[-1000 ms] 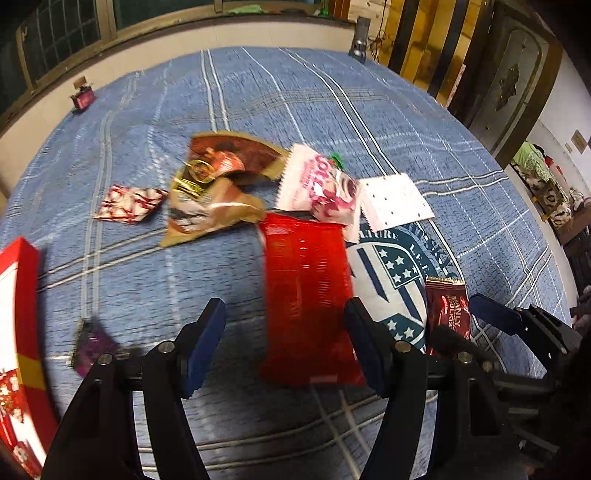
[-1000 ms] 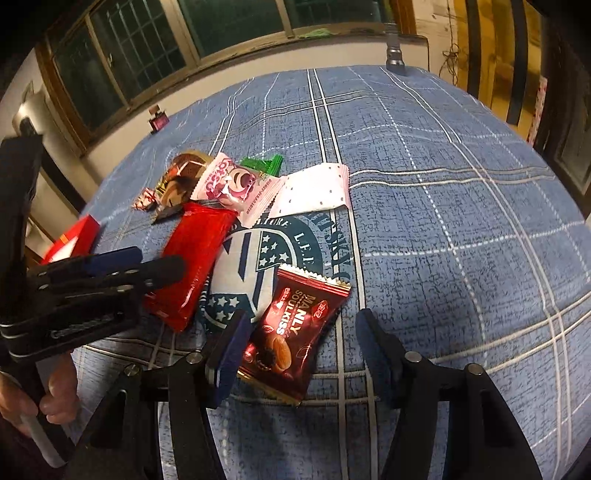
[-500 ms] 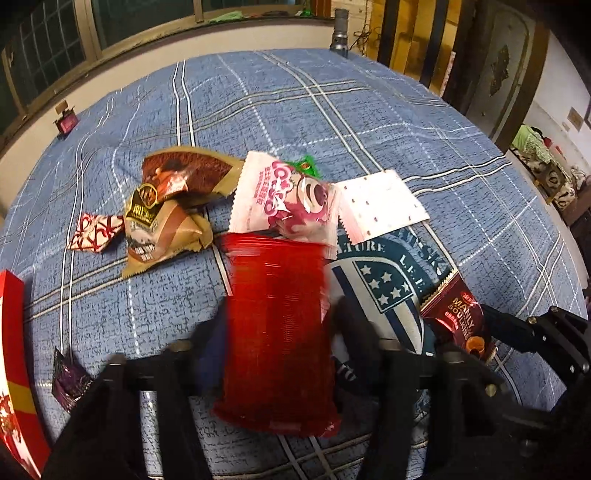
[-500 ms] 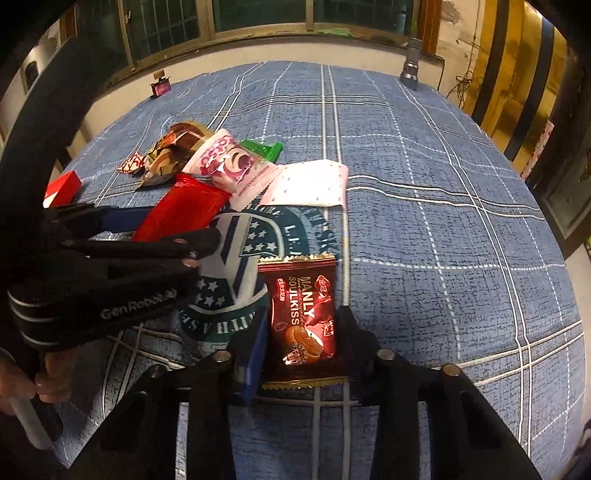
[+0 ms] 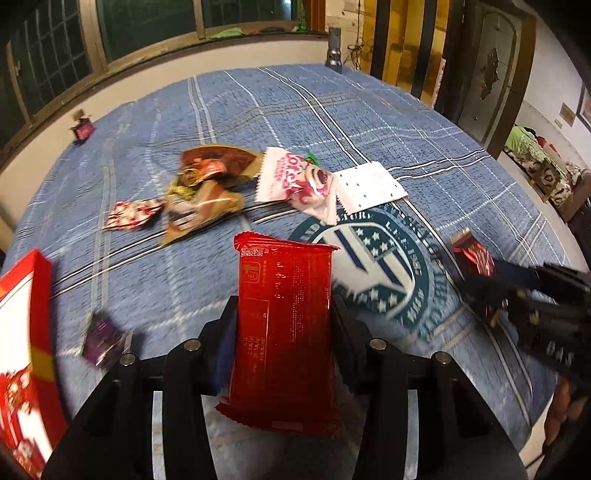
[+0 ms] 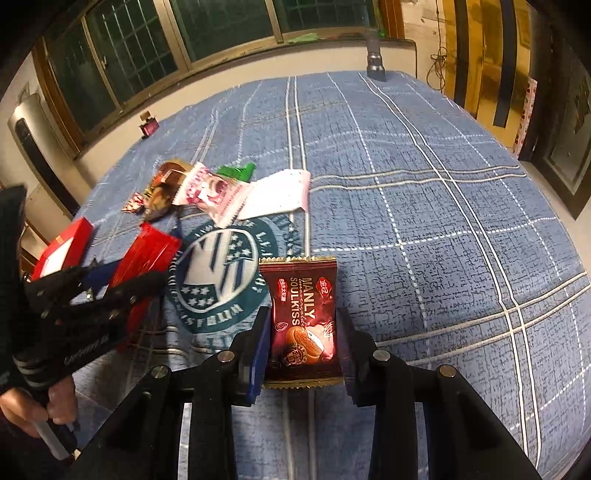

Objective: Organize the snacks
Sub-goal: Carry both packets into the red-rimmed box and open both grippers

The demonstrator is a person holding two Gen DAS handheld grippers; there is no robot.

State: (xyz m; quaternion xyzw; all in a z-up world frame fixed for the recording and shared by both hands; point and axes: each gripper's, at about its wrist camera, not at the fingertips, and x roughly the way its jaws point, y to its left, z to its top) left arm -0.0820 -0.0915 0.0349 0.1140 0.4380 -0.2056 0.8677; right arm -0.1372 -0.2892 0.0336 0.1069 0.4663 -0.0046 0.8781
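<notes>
Left tool [image 5: 282, 332] grips the red packet [image 5: 284, 325], right tool [image 6: 302, 343] clamps the biscuit pack [image 6: 301, 317], several snacks [image 5: 291, 181] unsorted mid-bed.

Under everything I see a blue checked cloth [image 5: 369, 122] with pale crossing lines. A round teal-and-white emblem [image 5: 373, 266] of stars and stripes is printed on it, at about 2 o'clock from my left view's centre and 9 o'clock in my right. A grey cylinder [image 5: 334, 48] stands upright on the far edge, at 12 o'clock. A small magenta object [image 5: 82, 127] sits at the far rim near 10 o'clock. Dark barred windows [image 5: 147, 26] run behind, gold-and-black panels [image 5: 402, 48] stand at 1 o'clock, and a white upright unit [image 6: 33, 147] stands at 9 o'clock.
</notes>
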